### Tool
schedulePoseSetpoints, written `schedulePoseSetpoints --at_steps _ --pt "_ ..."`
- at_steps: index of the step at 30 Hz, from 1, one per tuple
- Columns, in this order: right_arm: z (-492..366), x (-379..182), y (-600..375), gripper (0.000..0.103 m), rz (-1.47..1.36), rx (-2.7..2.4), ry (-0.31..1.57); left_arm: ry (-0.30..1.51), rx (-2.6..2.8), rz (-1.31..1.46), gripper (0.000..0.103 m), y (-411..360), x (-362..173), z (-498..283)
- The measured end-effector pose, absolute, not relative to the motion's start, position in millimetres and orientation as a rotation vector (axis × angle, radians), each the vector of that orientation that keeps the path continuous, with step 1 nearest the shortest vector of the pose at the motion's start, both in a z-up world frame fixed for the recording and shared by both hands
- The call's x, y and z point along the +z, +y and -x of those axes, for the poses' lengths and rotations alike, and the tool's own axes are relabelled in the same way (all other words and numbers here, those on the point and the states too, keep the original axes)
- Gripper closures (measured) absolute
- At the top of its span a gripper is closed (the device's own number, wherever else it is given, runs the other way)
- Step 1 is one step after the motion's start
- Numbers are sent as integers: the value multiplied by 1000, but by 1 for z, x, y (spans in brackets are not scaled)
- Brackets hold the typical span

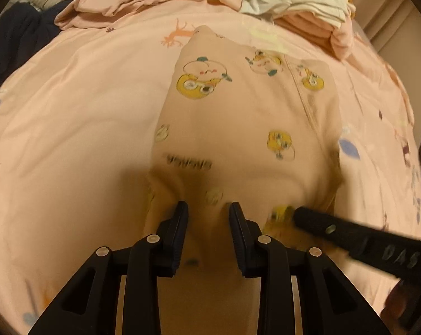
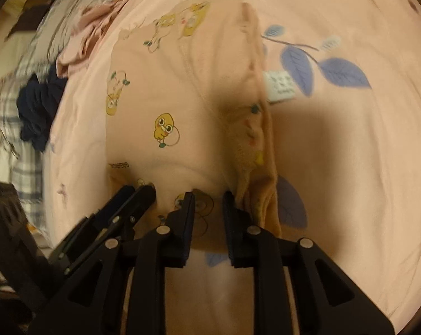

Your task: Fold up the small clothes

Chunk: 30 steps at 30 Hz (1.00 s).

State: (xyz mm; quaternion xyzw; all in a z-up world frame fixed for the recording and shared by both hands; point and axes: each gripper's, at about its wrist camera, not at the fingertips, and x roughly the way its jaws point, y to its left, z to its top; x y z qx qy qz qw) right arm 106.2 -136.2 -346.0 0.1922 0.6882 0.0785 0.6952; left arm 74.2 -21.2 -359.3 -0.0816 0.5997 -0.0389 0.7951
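A small pink garment (image 1: 238, 117) printed with yellow cartoon chicks lies spread on a pink bedsheet (image 1: 84, 111). It also shows in the right wrist view (image 2: 165, 106), with its right side folded over in a bunched ridge. My left gripper (image 1: 209, 209) is open, its fingers straddling the garment's near hem. My right gripper (image 2: 209, 198) is open over the same hem, a little to the right. The right gripper's finger (image 1: 336, 229) reaches in from the right in the left wrist view. The left gripper (image 2: 137, 192) shows at the left in the right wrist view.
Folded white and pink clothes (image 1: 299, 2) are stacked at the far right of the bed. A dark navy garment (image 1: 17, 42) lies at the far left, with crumpled pink cloth (image 1: 107, 2) beside it. A white remote-like object (image 2: 280, 86) lies on the sheet right of the garment.
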Motion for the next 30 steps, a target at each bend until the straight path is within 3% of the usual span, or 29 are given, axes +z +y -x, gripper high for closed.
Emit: schedulePoseSetpoints --at_steps 7,8,10,13,15,16,18,19,30 --pt "-91 -291 -144 79 -284 91 1511 1318 -43 56 70 2 -292 -53" --pt "-91 -278 -145 79 -286 90 1485 1300 -21 66 67 7 -280 -53" --pt "-93 -242 -145 76 -291 92 1410 1244 2 83 45 14 -249 -54" --pt "-95 -199 -143 57 -262 83 1315 1159 -41 96 30 15 -203 -59" --pt "-93 -171 -145 33 -247 55 1250 1139 -101 130 17 15 -179 -58" --pt "-91 -160 -145 29 -247 51 1227 1128 -138 153 14 14 -165 -56" --pt "-87 -137 -149 8 -262 60 1206 1095 -166 213 10 18 -143 -50" --pt "-87 -131 -150 5 -267 63 1211 1090 -159 226 5 16 -136 -49" --pt "-65 -49 -174 0 -285 -2 1166 1067 -30 99 1 -3 -68 -32"
